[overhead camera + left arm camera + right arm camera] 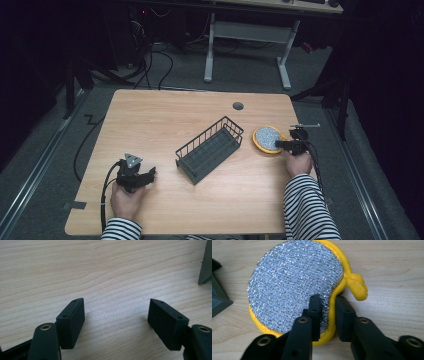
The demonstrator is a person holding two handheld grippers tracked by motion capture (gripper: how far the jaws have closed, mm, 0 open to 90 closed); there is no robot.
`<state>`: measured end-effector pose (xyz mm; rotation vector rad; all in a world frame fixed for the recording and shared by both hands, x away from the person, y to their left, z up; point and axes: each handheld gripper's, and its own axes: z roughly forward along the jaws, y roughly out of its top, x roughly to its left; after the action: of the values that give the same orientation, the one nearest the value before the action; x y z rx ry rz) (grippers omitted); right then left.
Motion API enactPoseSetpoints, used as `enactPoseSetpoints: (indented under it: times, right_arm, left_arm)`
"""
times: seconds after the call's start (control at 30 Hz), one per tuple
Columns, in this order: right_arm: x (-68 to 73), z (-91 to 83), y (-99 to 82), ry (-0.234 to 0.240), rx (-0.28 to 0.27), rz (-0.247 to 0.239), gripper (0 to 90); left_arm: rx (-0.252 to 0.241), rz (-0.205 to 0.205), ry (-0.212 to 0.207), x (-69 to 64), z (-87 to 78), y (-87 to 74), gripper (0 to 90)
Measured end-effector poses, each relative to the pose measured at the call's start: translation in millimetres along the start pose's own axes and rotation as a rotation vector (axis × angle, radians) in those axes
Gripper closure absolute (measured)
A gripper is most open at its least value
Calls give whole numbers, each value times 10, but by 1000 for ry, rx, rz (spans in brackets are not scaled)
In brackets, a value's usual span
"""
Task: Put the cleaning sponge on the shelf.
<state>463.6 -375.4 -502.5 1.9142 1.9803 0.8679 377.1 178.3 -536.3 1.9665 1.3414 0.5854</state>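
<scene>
Right gripper (328, 308) jaws pinch the near rim of the round yellow scouring pad (294, 282), steel-mesh face up, lying flat on the table (165, 115). Wire basket (210, 148) sits beyond the pad's far side, its long axis diagonal between both hands. Left gripper (116, 315) spread wide, nothing held, resting low over bare wood, basket corner just ahead. Right hand is nearer the pad; likely next move: lift it into the basket.

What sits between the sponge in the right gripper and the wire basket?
Nothing visible. The right gripper is clamped on the sponge at its edge; only bare table separates it from the near end of the wire basket. The left gripper is on the basket's far side.
</scene>
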Motion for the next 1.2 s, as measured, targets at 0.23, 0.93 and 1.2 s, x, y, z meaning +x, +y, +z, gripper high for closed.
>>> enactPoseSetpoints:
  times: [0.23, 0.93, 1.2]
  right_arm:
    - [30, -14, -2, -9, -16, -18, 822]
    - [163, -588, -18, 7, -114, -171, 831]
    - [291, -803, -56, 65, -140, -227, 831]
  left_arm:
    - [-2, -2, -1, 0, 1, 0, 304]
    - [-2, -3, -3, 2, 2, 0, 302]
    - [-2, -3, -3, 2, 2, 0, 301]
